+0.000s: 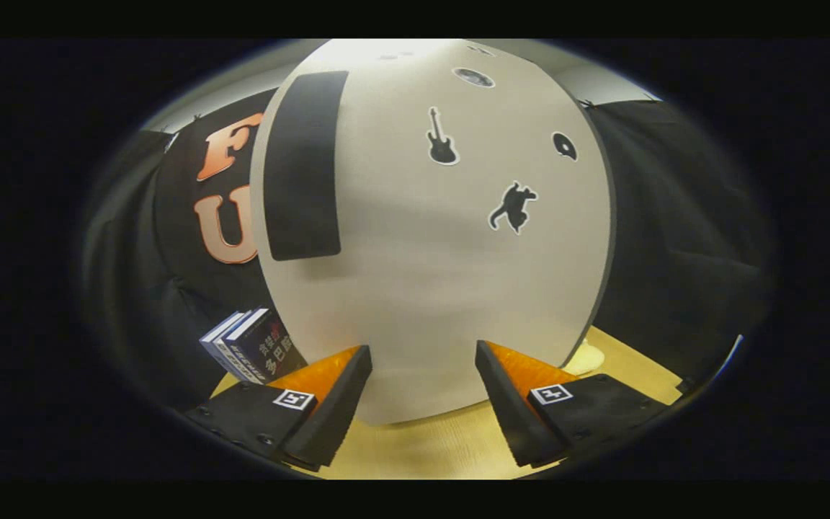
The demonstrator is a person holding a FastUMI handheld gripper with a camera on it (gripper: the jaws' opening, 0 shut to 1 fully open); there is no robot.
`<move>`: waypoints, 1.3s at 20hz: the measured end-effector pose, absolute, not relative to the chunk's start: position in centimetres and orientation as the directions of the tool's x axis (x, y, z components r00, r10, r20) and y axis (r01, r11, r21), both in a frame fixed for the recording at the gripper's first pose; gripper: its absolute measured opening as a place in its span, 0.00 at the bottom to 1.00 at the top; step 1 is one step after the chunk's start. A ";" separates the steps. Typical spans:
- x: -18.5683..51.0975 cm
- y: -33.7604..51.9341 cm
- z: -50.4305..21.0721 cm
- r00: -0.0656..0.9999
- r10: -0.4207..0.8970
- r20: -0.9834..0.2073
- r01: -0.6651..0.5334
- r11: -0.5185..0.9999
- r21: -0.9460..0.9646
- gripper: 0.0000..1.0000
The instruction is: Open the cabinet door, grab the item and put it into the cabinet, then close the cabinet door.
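Note:
A white cabinet [429,274] stands close ahead of my gripper [424,360] on the wooden table [422,447]. Its door is shut and carries a tall black handle strip [303,166] near its left side, plus small black stickers of a guitar [442,138] and a cat [513,207]. My fingers are spread wide apart with nothing between them, their tips a short way from the door's lower part. Two books [249,346] stand upright just left of the cabinet, beyond the left finger.
Black cloth hangs behind and on both sides of the cabinet. Bare tabletop shows beneath the fingers and to the right of the cabinet's base.

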State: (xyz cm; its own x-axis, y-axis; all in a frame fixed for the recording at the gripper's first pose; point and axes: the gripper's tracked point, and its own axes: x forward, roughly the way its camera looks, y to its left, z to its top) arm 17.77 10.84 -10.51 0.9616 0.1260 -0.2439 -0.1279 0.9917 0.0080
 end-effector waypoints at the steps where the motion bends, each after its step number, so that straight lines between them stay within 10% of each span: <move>1: 16.9 10.9 -10.0 0.962 0.125 -0.244 -0.123 0.992 0.024 0.95; 26: 2.4 7.4 0.6 0.992 0.104 -0.076 -0.101 0.994 0.039 0.97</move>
State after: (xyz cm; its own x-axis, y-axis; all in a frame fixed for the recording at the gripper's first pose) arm 2.36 7.41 0.60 0.9917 0.1038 -0.0757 -0.1010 0.9941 0.0388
